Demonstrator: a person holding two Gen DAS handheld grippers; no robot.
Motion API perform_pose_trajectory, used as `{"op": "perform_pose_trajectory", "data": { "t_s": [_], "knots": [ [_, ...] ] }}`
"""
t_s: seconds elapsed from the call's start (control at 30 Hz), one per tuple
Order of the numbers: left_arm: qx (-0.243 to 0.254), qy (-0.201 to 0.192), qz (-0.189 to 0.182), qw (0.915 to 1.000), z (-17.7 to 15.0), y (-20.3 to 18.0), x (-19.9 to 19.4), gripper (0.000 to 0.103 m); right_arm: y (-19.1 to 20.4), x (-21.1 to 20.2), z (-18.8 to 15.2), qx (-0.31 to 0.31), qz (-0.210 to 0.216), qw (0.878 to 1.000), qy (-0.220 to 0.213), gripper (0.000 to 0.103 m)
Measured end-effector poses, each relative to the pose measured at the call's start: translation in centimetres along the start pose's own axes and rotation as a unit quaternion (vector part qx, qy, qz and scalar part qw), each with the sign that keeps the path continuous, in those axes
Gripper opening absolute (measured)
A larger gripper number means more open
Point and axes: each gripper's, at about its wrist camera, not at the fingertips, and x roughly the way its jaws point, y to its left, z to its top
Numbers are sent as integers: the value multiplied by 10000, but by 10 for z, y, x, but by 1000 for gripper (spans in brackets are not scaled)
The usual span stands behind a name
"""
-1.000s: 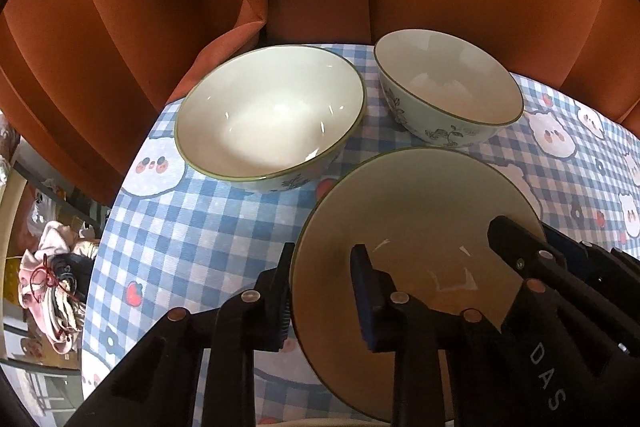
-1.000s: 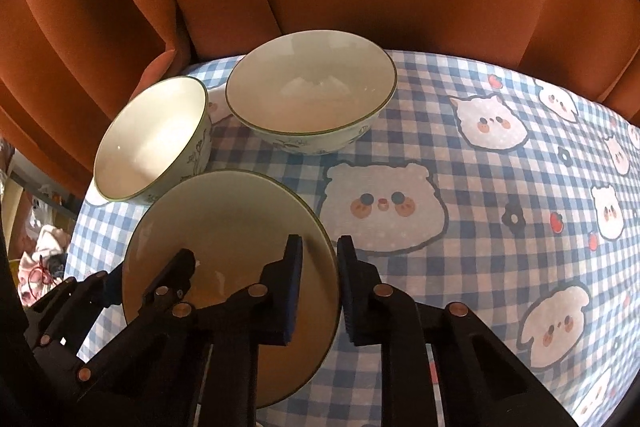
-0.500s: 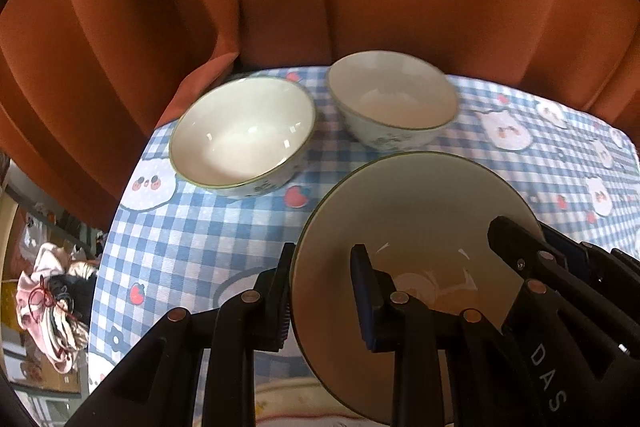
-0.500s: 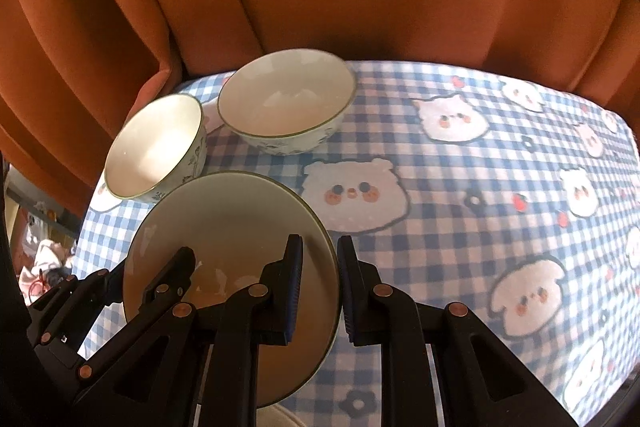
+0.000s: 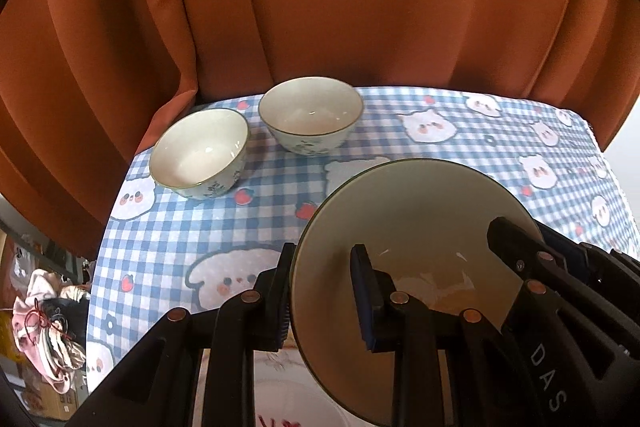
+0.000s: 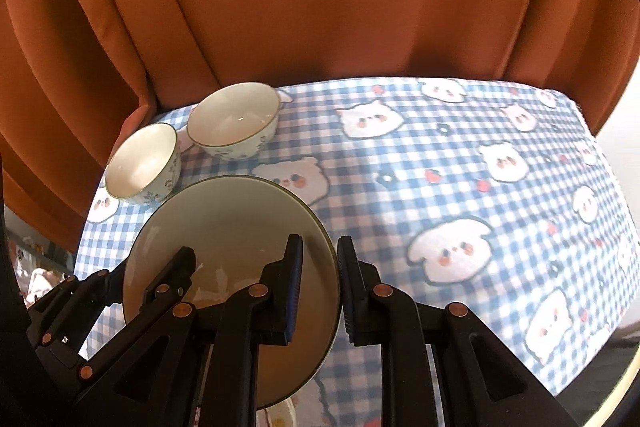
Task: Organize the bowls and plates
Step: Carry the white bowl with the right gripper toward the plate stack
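A cream deep plate (image 5: pixel 420 219) with a dark rim hangs tilted above the checked tablecloth, held from both sides. My left gripper (image 5: pixel 323 279) is shut on its left rim. My right gripper (image 6: pixel 320 267) is shut on its right rim; one of its fingers (image 5: pixel 504 231) shows over the plate's far side in the left wrist view. The same plate (image 6: pixel 228 223) fills the lower left of the right wrist view. Two empty floral bowls stand side by side at the table's far left corner: one (image 5: pixel 198 151) nearer the edge, the other (image 5: pixel 310 115) behind it.
A blue checked cloth with cartoon animals (image 6: pixel 460 167) covers the table. Orange curtains (image 5: pixel 320 7) hang close behind it. The rim of another white dish (image 5: pixel 288 399) peeks out below the grippers. Clutter (image 5: pixel 44 327) lies on the floor beyond the left edge.
Both grippers have risen and drawn back from the bowls with the plate gripped between them. The two bowls now look smaller and farther away.
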Motion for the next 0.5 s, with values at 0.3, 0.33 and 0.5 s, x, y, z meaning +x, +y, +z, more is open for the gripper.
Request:
{"op": "perform_pose_trajectory", "data": {
  "t_s": [0.3, 0.33, 0.5],
  "knots": [
    [-179, -151, 291, 9993, -18, -23, -29, 25, -25, -30, -15, -40, 239, 9996, -119, 21],
    [-188, -170, 314, 9992, -19, -27, -32, 25, -28, -32, -16, -52, 292, 9995, -117, 21],
    [-362, -186, 425, 9983, -35, -48, -39, 25, -47, -44, -25, -220, 420, 9987, -190, 21]
  ]
}}
